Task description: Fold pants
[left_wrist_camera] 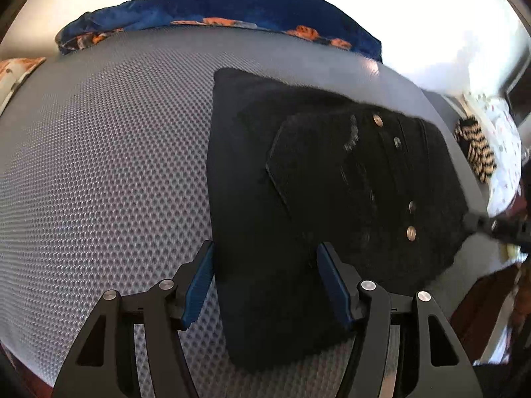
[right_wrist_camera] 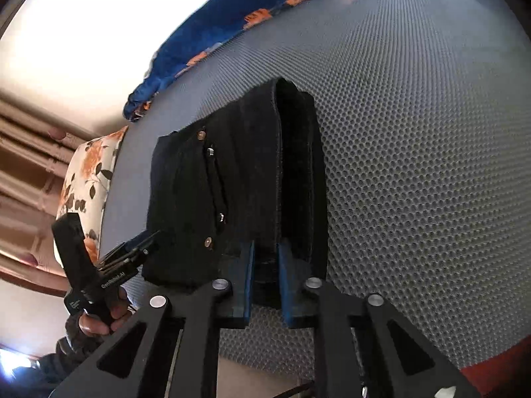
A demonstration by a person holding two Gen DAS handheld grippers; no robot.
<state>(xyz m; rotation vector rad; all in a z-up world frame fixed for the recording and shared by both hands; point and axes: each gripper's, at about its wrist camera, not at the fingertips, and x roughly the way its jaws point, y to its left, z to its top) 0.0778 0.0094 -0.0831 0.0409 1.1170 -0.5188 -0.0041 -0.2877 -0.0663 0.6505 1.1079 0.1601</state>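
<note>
Left gripper (left_wrist_camera: 264, 285): blue-padded fingers (left_wrist_camera: 199, 285) spread wide, poised over the near edge of the folded black pants (left_wrist_camera: 298, 199), one pad over the grey mat just beside the cloth, the other above the fabric; no pinch seen, nothing held. Right gripper (right_wrist_camera: 265, 278): blue pads drawn close together, clamped on a thick folded edge of the pants (right_wrist_camera: 232, 182), dark fabric filling the narrow gap between them.

Pants: heavy black denim, folded into a compact stack of several layers, lying on the bed (left_wrist_camera: 99, 165) toward its near side. Topmost face with a five-sided patch pocket (left_wrist_camera: 308, 165), seams, and four small round metal rivets. Layered edges stacked thick in the right wrist view.

Bed surface: grey mesh mat, dimpled honeycomb texture, slightly glossy. At the far edge, a rumpled blue blanket (left_wrist_camera: 215, 6) with orange motifs. To the side, a cream pillow (right_wrist_camera: 89, 179) printed with orange flowers and dark leaves. In the right wrist view, a hand (right_wrist_camera: 103, 315) gripping the black handle of the other gripper.
</note>
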